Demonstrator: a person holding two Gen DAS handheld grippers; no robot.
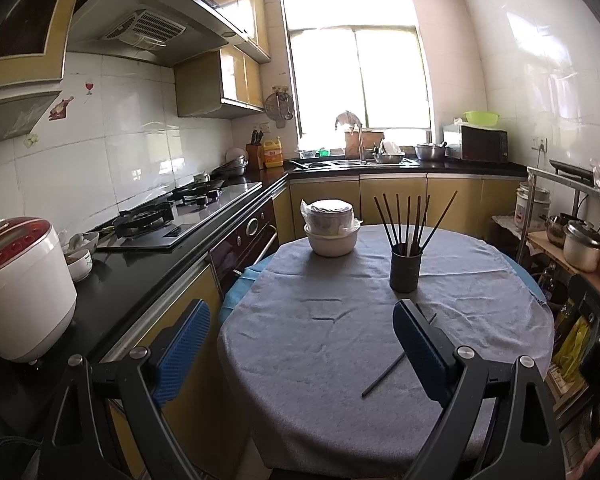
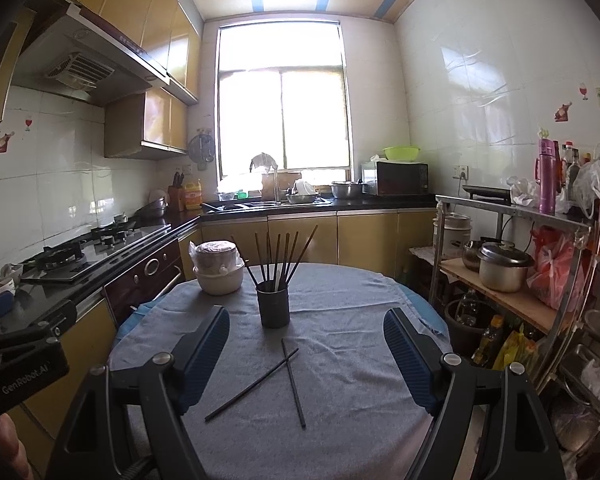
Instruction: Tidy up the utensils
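A dark utensil cup (image 2: 274,306) stands on the round table's grey cloth (image 2: 340,360) and holds several dark chopsticks (image 2: 284,256) upright. It also shows in the left wrist view (image 1: 405,268). Two loose dark chopsticks (image 2: 290,376) lie crossed on the cloth in front of the cup; one shows partly in the left wrist view (image 1: 384,376), behind my left finger. My right gripper (image 2: 306,356) is open and empty, above the crossed chopsticks. My left gripper (image 1: 302,344) is open and empty, left of the cup.
Stacked white bowls (image 2: 219,268) stand at the table's far left. A black counter with a gas hob (image 1: 180,216) and a rice cooker (image 1: 20,288) runs along the left. A metal shelf with pots (image 2: 504,268) stands at the right.
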